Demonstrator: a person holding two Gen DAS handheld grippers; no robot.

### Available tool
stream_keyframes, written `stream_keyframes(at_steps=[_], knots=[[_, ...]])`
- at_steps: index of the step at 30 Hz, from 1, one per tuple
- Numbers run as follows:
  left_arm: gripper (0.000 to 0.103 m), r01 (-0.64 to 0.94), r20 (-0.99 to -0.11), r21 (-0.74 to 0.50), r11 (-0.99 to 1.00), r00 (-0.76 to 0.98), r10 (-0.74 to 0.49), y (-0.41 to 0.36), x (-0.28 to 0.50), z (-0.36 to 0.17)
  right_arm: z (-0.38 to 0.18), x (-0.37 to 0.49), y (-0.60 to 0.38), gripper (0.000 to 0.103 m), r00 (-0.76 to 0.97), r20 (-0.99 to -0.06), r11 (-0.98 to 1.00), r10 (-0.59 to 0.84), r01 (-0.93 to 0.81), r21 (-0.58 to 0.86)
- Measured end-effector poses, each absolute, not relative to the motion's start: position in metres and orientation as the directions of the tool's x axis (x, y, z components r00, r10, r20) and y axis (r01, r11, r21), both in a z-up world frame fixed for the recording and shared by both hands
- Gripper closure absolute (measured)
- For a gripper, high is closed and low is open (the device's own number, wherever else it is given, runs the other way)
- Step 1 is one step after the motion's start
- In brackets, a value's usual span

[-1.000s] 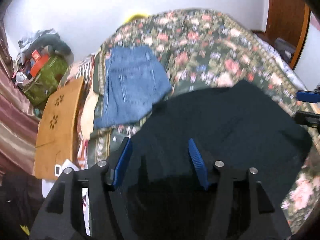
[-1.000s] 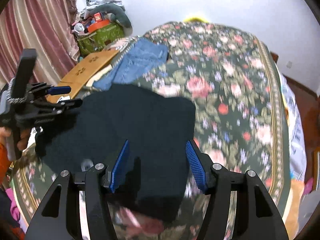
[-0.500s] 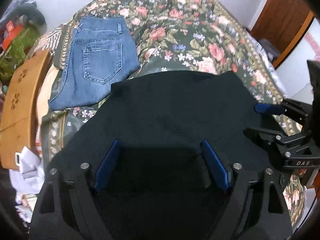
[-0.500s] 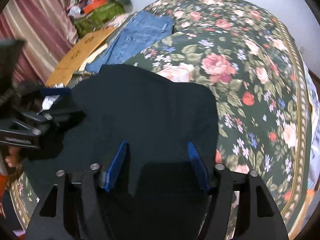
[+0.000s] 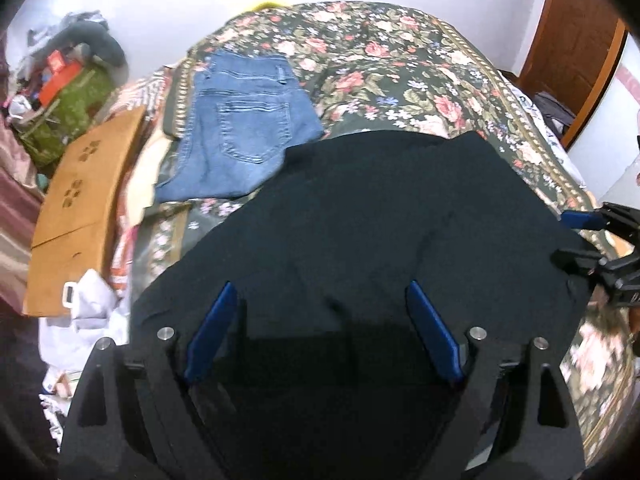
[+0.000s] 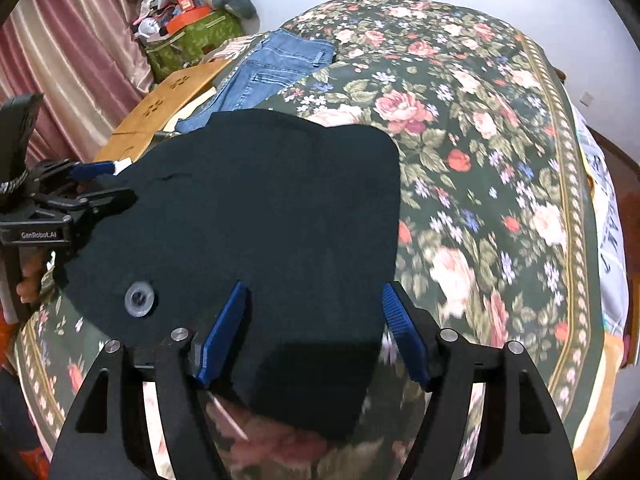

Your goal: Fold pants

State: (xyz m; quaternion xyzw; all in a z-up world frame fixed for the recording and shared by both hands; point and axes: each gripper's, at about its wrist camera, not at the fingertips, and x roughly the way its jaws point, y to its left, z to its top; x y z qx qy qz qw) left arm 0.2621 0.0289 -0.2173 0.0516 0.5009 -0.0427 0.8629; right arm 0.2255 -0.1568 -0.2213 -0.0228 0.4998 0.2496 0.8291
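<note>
Black pants (image 5: 360,220) lying folded on floral bed (image 6: 500,160), long axis running between both tools, left tool (image 5: 320,328) spread wide, holding nothing, right tool (image 6: 312,328) opening over pants edge, gripping nothing.

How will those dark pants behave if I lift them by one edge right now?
The dark pants will probably droop and unfold: they lie limp, following the floral bedspread. They look like thin, light fabric. Expect them to drag on the cover rather than slide freely.
</note>
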Motion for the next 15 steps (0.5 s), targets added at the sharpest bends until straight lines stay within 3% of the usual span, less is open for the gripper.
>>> stream_keyframes(at_steps=[7,12,15], knots=[[0.016,0.092,-0.852,0.064,0.994,0.524,0.007,0.038,0.237,-0.205,-0.223,0.216,-0.167,0.034,0.38,-0.832,0.89,0.405,-0.371,0.264],[0.016,0.032,-0.821,0.073,0.997,0.569,0.042,0.05,0.221,-0.189,-0.203,0.208,-0.155,0.034,0.458,-0.832,0.915,0.315,-0.38,0.137],[0.015,-0.023,-0.797,0.039,0.999,0.602,0.045,0.066,0.209,-0.177,-0.179,0.201,-0.142,0.034,0.504,-0.795,0.902,0.338,-0.414,0.121]])
